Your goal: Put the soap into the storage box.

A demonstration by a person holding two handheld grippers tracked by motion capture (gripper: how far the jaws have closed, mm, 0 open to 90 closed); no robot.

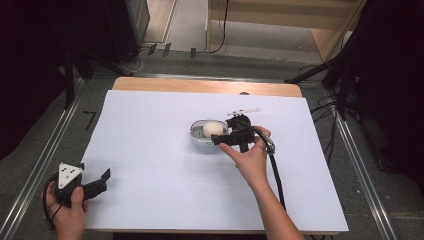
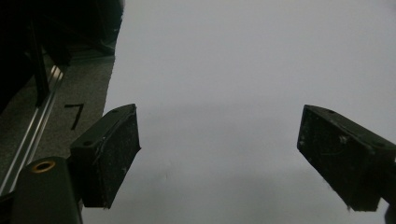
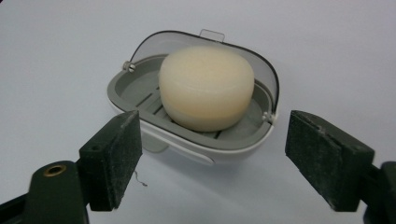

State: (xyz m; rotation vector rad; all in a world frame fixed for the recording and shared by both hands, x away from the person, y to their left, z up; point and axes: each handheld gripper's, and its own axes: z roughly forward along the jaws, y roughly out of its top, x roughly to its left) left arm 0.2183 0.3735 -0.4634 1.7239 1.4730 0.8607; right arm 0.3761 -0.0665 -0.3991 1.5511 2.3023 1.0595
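A grey soap dish [image 1: 199, 134] with a clear hinged lid [image 3: 154, 44] standing open sits near the middle of the white sheet [image 1: 160, 170]. A round cream soap bar [image 1: 213, 129] lies inside it. My right gripper [image 1: 220, 137] is just right of the dish and points at it. In the right gripper view the soap bar [image 3: 205, 86] and dish [image 3: 135, 91] lie just ahead of the right gripper [image 3: 212, 163], which is open with nothing between its pads. My left gripper [image 1: 102, 181] rests at the sheet's near left corner, open over bare paper [image 2: 217, 149].
A thin white stick-like object [image 1: 243, 111] lies just behind the right gripper. The wooden table edge [image 1: 200, 86] shows beyond the sheet. A metal rail [image 1: 45, 160] and a "7" mark [image 1: 89, 119] lie on the floor at the left. Dark stands flank both sides.
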